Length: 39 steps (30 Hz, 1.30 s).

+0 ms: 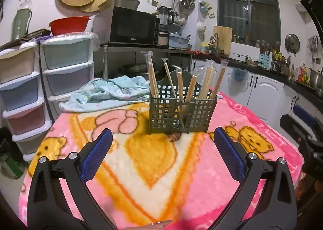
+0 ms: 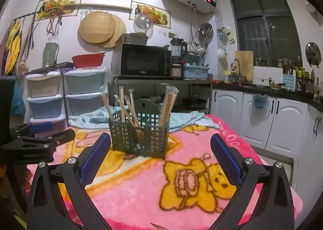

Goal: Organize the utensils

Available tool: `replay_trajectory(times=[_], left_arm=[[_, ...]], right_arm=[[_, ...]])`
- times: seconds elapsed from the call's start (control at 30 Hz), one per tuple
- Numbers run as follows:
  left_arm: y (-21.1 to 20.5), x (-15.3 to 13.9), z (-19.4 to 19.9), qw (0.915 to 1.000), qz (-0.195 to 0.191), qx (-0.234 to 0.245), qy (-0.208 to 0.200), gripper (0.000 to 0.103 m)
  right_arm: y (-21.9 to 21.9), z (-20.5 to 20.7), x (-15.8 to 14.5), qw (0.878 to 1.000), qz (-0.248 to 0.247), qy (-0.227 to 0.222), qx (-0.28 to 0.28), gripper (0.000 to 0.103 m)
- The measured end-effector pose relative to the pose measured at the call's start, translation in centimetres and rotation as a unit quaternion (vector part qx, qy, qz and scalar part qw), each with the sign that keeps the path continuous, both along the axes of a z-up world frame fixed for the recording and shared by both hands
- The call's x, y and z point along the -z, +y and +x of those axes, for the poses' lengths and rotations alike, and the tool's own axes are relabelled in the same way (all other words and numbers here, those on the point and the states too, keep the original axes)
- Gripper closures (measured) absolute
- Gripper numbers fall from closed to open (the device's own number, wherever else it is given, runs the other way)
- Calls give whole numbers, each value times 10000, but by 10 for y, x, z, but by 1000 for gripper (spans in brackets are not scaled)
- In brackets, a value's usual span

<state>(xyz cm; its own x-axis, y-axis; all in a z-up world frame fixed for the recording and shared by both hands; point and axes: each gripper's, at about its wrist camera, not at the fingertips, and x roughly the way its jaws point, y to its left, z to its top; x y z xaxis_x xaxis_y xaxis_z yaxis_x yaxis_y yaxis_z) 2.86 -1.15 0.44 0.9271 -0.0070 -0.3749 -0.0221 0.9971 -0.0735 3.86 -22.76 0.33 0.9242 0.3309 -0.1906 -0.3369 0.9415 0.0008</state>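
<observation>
– While both tools hang over the table, what are they doing?

– Nothing is in them. The left gripper has its blue-padded fingers spread wide apart, with only the pink cartoon blanket between them. The right gripper is the same: jaws well apart and empty, above the bear print on that blanket.

– And the utensils?

– They stand in a dark green slotted caddy on the blanket, ahead of both grippers and touching neither. Seen from the left wrist, wrapped chopsticks lean in the left compartment, a few more pairs tilt in the middle, and another bundle slants out of the right one. Each pair sits in a clear sleeve that sticks up above the rim.

– Does the right wrist view agree?

– Yes, it sees the same caddy from another angle, with most sticks crowded on its left side and one wrapped bundle upright on its right. The left gripper shows at the left edge of that view, low over the blanket.

– Anything else on the table?

– A crumpled light blue cloth lies behind the caddy, near the far edge. Beyond it are pastel drawer units and a black microwave on a shelf.
</observation>
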Motion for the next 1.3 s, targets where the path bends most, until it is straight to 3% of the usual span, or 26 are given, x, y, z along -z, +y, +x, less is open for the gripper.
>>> replay_trajectory(times=[1.3], left_arm=[[0, 2, 0, 10000, -97, 12, 18, 11]], right_arm=[[6, -1, 6, 9999, -65, 60, -52, 6]])
